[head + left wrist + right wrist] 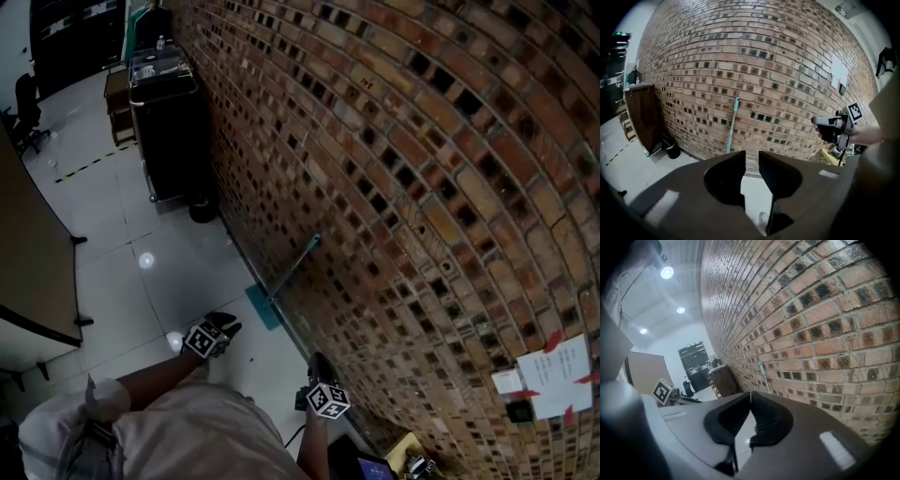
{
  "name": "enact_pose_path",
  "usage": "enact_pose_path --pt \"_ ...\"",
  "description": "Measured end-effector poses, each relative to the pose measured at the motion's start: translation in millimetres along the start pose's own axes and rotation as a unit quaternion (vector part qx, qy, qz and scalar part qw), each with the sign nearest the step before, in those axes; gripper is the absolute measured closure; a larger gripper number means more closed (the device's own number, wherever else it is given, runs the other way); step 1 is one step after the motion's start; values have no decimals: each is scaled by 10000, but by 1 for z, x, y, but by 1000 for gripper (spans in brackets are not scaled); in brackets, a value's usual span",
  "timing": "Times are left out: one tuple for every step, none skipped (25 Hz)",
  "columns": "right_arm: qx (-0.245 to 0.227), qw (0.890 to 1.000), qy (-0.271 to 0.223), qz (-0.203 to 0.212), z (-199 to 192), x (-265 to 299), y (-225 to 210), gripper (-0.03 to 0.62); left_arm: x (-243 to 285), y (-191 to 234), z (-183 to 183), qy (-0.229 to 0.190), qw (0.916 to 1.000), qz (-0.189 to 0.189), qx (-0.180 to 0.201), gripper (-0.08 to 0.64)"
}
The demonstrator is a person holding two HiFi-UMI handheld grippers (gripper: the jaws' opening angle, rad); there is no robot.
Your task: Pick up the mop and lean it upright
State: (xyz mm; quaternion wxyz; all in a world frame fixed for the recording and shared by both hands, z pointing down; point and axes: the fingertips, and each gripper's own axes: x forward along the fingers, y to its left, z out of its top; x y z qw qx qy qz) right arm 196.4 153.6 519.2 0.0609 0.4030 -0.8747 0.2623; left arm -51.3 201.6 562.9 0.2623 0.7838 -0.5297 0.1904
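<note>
My left gripper (751,158), dark jaws closed to a narrow slit, holding nothing, my right gripper (750,398), jaw tips touching, also empty, both over pale floor tiles (141,220), ahead of me the slim teal-handled flat mop (292,268) leaning upright against the red brick wall (422,141), untouched
</note>
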Motion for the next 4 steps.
enact_pose_path --pt "78 10000 -24 27 1 2 0 590 1 0 0 5 10000 -20 -2 453" --pt "129 9999 -31 46 1 4 -1 592 3 1 -1 24 10000 -41 0 453" --pt "161 9999 -26 57 0 7 -1 592 5 2 -2 51 10000 -62 7 453" --pt "185 9998 -14 66 0 10 -2 592 7 3 -4 81 9999 -83 15 453"
